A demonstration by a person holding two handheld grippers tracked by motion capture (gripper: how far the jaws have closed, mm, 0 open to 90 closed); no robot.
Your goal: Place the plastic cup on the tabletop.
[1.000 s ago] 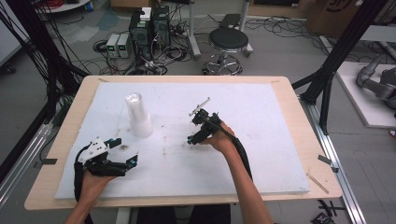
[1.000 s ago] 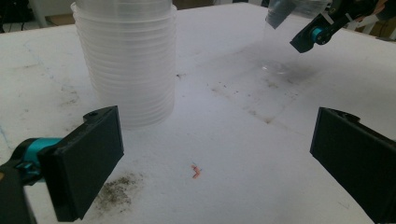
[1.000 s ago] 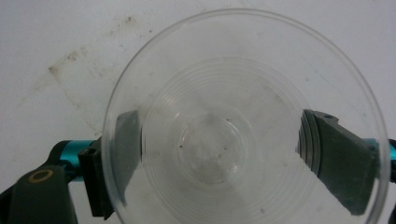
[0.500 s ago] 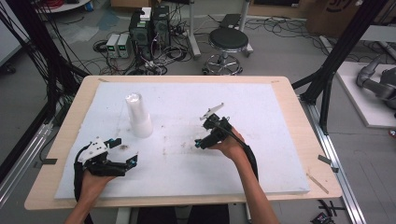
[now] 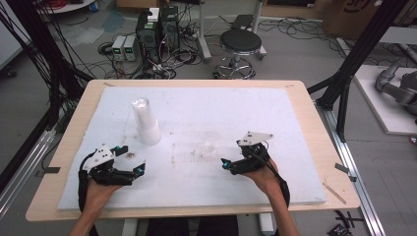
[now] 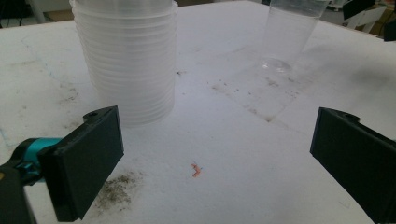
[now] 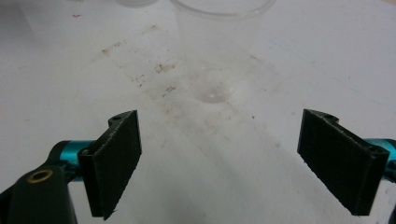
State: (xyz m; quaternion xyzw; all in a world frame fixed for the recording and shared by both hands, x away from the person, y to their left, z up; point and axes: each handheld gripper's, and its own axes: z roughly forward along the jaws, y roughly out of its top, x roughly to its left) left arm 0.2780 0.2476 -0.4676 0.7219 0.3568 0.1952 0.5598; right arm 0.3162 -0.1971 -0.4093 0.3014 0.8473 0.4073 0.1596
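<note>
High view takes in a wooden table (image 5: 314,128) topped by a white foam board (image 5: 206,113), stained with dark specks near its middle. On the left part of that board stands a stack of clear plastic cups (image 5: 145,122), upside down as far as the blur allows; in the left gripper view the same stack (image 6: 125,60) rises just beyond the left jaw. A single clear cup (image 5: 209,146) stands upright near the board's centre, faint against the white, between the 2 grippers and apart from both; it shows at the far right in the left gripper view (image 6: 289,32) and straight ahead in the right gripper view (image 7: 217,51). The left gripper (image 5: 132,161) rests at the near left, its jaws spread wide with nothing between them. The right gripper (image 5: 227,158) sits near right of the single cup, jaws likewise parted and bare. A tiny orange scrap (image 6: 196,169) lies on the board between the left jaws.
</note>
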